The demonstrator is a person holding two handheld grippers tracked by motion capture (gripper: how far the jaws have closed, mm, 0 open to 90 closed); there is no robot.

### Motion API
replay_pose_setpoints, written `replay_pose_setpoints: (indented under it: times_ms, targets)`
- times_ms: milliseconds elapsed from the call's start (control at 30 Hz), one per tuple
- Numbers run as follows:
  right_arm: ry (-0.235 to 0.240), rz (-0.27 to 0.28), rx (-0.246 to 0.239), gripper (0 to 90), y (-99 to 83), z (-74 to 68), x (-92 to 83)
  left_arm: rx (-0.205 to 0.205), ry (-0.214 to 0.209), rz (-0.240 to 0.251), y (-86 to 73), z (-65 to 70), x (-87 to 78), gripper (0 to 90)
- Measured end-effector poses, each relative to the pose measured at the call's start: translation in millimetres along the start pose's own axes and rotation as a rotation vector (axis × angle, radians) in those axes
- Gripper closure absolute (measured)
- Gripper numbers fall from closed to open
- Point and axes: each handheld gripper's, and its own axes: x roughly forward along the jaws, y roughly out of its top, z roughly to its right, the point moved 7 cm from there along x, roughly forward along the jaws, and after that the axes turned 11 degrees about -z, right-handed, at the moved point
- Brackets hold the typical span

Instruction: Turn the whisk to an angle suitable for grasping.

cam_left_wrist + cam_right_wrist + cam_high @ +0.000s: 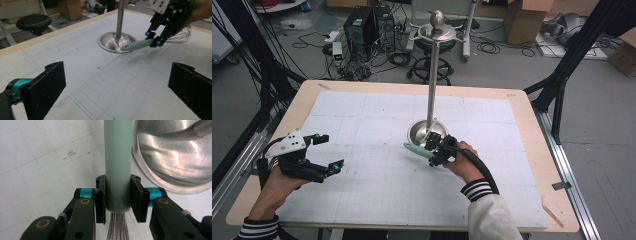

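Beside the stand's round metal base [422, 131], near the table's [522, 165] middle, the right gripper [439, 150] pinches a whisk [118, 167] by its pale green handle, wires toward the hand. The left gripper [324, 152] rests at the left, jaws spread and holding nothing

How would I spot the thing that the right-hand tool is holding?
Find the tall metal stand rising from its round steel base mid-table. Just beside that base, the right gripper clamps a whisk; its pale green handle and wire loops set it apart.
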Motion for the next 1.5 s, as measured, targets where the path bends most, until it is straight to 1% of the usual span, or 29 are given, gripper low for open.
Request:
replay_pose_setpoints:
  times_ms: [67, 100, 133, 167, 200, 267, 367, 500, 633, 800, 900, 1033, 1167, 1333, 1500]
  targets:
    - [0.007, 0.01, -0.011, 69.2, -3.6, 0.2, -3.2, 0.0, 0.0, -0.001, -0.1, 0.1, 0.3, 1.7]
    - [0.014, 0.015, -0.004, 69.2, -5.2, -0.5, -4.8, 0.0, 0.0, -0.001, -0.1, 0.1, 0.1, 1.7]
    - [0.017, 0.018, -0.009, 69.1, -7.5, 0.0, -6.0, 0.001, 0.0, 0.001, 0.1, 0.2, 0.2, 1.8]
    - [0.014, 0.025, -0.024, 69.2, -9.5, 1.6, -7.0, 0.001, 0.001, 0.001, 0.0, 0.3, 0.1, 1.8]
    - [0.018, 0.021, -0.019, 69.1, -11.7, 1.2, -7.9, 0.001, 0.002, 0.0, 0.0, 0.4, 0.0, 1.7]
    - [0.015, 0.017, -0.029, 69.1, -17.7, 2.5, -9.5, 0.0, 0.002, -0.001, -0.2, 0.8, 0.2, 1.7]
    - [0.021, 0.012, -0.027, 69.1, -25.9, 4.2, -10.8, 0.004, 0.002, -0.005, -0.3, 1.3, 0.9, 1.7]
    - [0.039, 0.031, -0.035, 69.1, -34.0, 4.5, -13.7, 0.004, -0.002, -0.009, -0.6, 2.5, 2.6, 1.7]
    - [0.06, 0.034, -0.075, 69.2, -41.6, 3.5, -13.9, 0.001, -0.004, -0.01, -0.6, 3.2, 3.7, 1.7]
    - [0.065, -0.009, -0.103, 69.1, -54.0, 2.7, -11.9, 0.002, -0.003, -0.015, -1.3, 2.8, 4.8, 1.7]
    - [0.074, -0.013, -0.121, 69.1, -59.2, 2.6, -12.9, 0.003, -0.004, -0.018, -1.6, 3.0, 5.6, 1.7]
    - [0.103, -0.005, -0.149, 69.1, -64.9, -0.4, -14.5, 0.003, -0.005, -0.018, -1.6, 3.1, 6.0, 1.7]
    - [0.126, -0.023, -0.187, 69.1, -72.7, -4.7, -12.1, 0.003, -0.006, -0.016, -1.4, 3.3, 6.0, 1.7]
    - [0.14, -0.045, -0.228, 69.1, -83.3, -7.0, -10.4, 0.003, -0.006, -0.017, -1.6, 3.1, 6.2, 1.7]
    - [0.14, -0.066, -0.241, 69.1, -91.9, -6.4, -9.3, 0.001, -0.006, -0.015, -1.2, 3.3, 6.7, 1.7]
